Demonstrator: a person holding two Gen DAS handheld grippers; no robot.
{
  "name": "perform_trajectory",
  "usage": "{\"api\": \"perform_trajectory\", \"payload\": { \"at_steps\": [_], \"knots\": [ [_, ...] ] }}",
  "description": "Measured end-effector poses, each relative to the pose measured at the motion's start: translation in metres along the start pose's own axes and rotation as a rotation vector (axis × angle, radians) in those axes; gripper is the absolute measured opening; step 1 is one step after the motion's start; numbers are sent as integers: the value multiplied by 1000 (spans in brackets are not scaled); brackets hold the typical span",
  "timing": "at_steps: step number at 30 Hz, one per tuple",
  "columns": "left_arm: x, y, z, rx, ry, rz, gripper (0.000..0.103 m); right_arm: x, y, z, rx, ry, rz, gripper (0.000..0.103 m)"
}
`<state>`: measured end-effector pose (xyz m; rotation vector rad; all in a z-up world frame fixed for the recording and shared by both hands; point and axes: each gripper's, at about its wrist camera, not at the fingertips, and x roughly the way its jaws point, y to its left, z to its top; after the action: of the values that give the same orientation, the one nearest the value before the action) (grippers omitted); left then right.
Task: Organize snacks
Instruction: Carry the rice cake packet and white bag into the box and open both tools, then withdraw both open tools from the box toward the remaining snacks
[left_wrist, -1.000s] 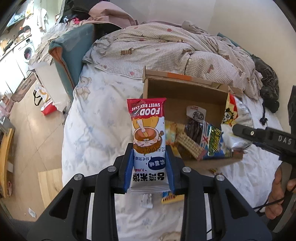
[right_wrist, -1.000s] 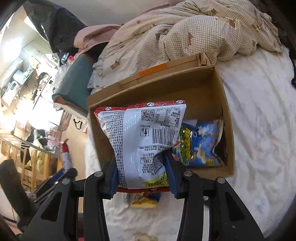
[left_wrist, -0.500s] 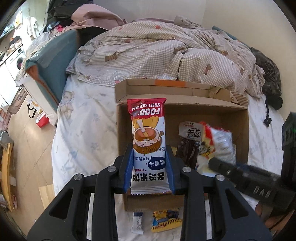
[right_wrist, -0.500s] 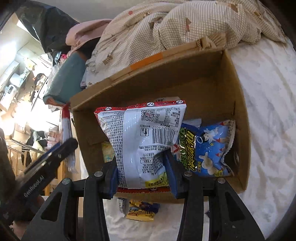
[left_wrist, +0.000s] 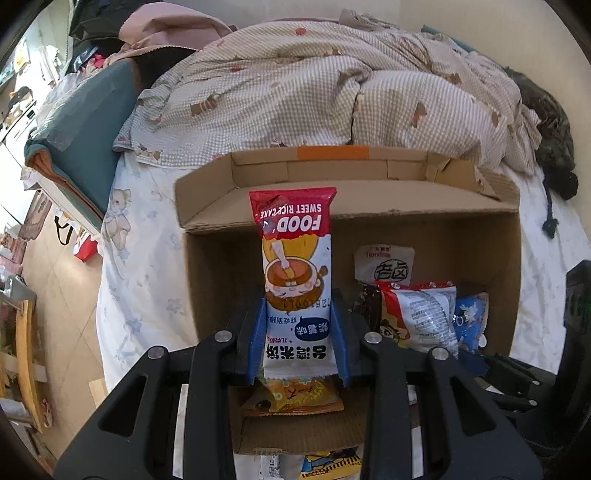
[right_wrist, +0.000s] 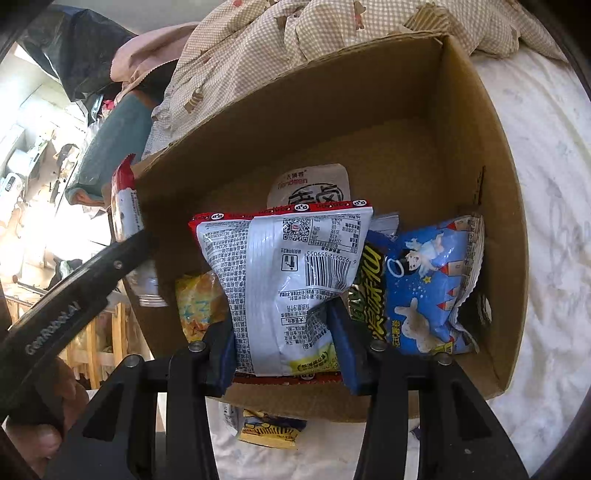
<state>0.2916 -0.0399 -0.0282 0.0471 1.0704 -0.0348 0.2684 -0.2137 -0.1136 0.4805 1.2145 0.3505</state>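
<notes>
One cardboard box (left_wrist: 513, 258) on bed. Left gripper (left_wrist: 299, 343) jaws clamp one rice cake packet (left_wrist: 295, 266); right gripper (right_wrist: 286, 343) jaws clamp one silver snack bag (right_wrist: 284, 273).

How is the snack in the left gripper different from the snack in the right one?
The rice cake packet in the left gripper is tall and narrow; the silver bag in the right gripper is wide and puffy. The rice cake packet shows a cartoon picture, the silver bag its barcode side. Both have red edges, are pinched near the bottom, and are over the cardboard box.
</notes>
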Motion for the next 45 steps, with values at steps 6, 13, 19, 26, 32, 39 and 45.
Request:
{"api": "perform_trajectory", "payload": {
  "at_steps": [6, 13, 19, 26, 32, 39, 45],
  "knots": [
    [6, 2, 3, -28, 2, 7, 28, 0, -4, 0, 21, 3, 5, 48],
    [2, 7, 0, -41, 10, 13, 50, -4, -8, 2, 34, -22, -12, 48],
    [-11, 16, -4, -69, -14, -8, 84, -9, -9, 1, 49, -27, 11, 63],
    [-25, 21, -10, -72, -26, -7, 85, -27, -5, 1, 49, -65, 4, 77],
    [-39, 25, -23, -67, -29, -11, 85, -39, 3, -3, 25, -77, -7, 77],
    [-61, 37, -46, -59, -45, -17, 85, -56, 4, -15, -1, -94, -8, 77],
    [-79, 58, -70, -99, -67, -59, 85, -77, -7, -31, 58, -103, 34, 77]
  ]
}}
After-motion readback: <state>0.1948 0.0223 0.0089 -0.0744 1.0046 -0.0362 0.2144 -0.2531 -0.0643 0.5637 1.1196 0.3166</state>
